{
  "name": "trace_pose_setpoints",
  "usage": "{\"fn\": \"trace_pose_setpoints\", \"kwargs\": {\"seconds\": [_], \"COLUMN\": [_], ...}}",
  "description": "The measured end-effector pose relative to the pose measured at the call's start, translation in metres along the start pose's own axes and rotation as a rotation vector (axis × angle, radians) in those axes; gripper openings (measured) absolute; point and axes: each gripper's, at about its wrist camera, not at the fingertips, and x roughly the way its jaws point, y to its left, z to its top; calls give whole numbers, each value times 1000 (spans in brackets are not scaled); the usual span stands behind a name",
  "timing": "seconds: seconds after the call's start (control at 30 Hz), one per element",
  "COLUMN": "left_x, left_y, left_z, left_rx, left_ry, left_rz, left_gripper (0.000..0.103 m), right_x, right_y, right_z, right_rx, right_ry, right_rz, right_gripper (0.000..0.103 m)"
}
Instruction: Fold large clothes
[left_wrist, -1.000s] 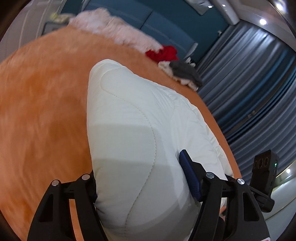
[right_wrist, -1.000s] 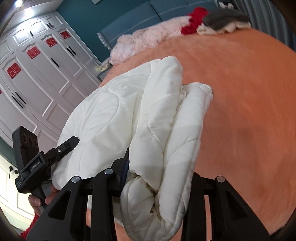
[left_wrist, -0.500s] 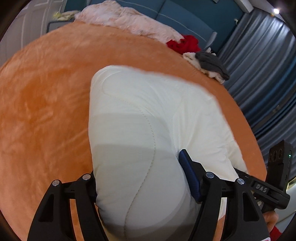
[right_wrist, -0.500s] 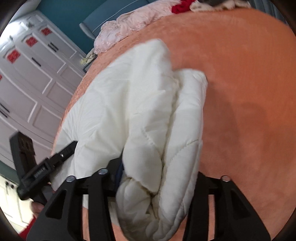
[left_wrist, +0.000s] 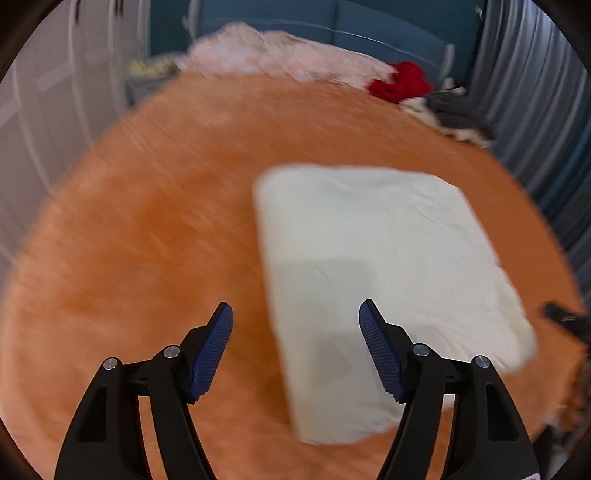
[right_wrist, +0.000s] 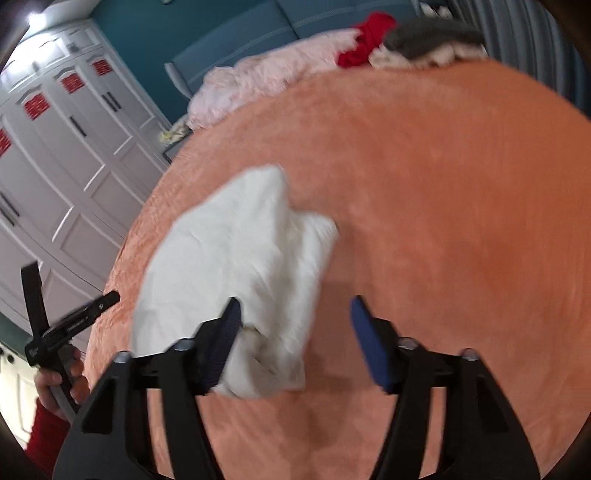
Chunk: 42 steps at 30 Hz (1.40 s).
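Left gripper (left_wrist: 295, 350) wide, empty; right gripper (right_wrist: 293, 343) had just opened, empty. Folded white quilt (left_wrist: 376, 266) lay mid-frame, released on orange bedspread (left_wrist: 147, 240); puffy layers risked springing open.

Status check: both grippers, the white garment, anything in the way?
Left gripper open, empty. Right gripper open, jaws just opened, nothing gripped. White garment folded on orange blanket. Clothes pile at far edge, clear of it.

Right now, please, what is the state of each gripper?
Left gripper: open, holding nothing; folded white quilt lies free.
Right gripper: open, just released the quilt.
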Motion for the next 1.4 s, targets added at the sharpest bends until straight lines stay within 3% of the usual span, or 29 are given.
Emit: {"fn": "trace_pose_setpoints", "kwargs": {"seconds": [0.03,0.07,0.1,0.13,0.2,0.37,0.6,0.77,1.4], "left_x": [-3,-6,-5,-2,11,52,112,132,167], "left_y": [-4,-12,-16,-22,-31,-50,-74,-79,-79], "left_z": [8,20,27,36,48,67,63,56,44], "left_rx": [13,23,21,17,6,-33,13,28,17], "left_ry": [-13,-30,-35,-42,-37,-20,19,1,-59], "left_rz": [48,88,102,111,119,133,188,204,239], "left_gripper": [59,47,35,29,0,0,0,0,0], "right_x": [1,4,10,14,33,94,164,176,195], "right_y": [15,27,38,45,66,86,61,45,52], "right_z": [11,19,27,31,45,61,45,36,19], "right_rx": [-44,-78,-110,-129,-176,-194,-170,-127,-198], "right_ry": [-15,-24,-31,-37,-53,-32,55,44,-53], "right_rz": [-15,-35,-52,-61,-100,-143,-207,-179,-232], "right_gripper": [39,26,23,19,13,12,11,9,9]}}
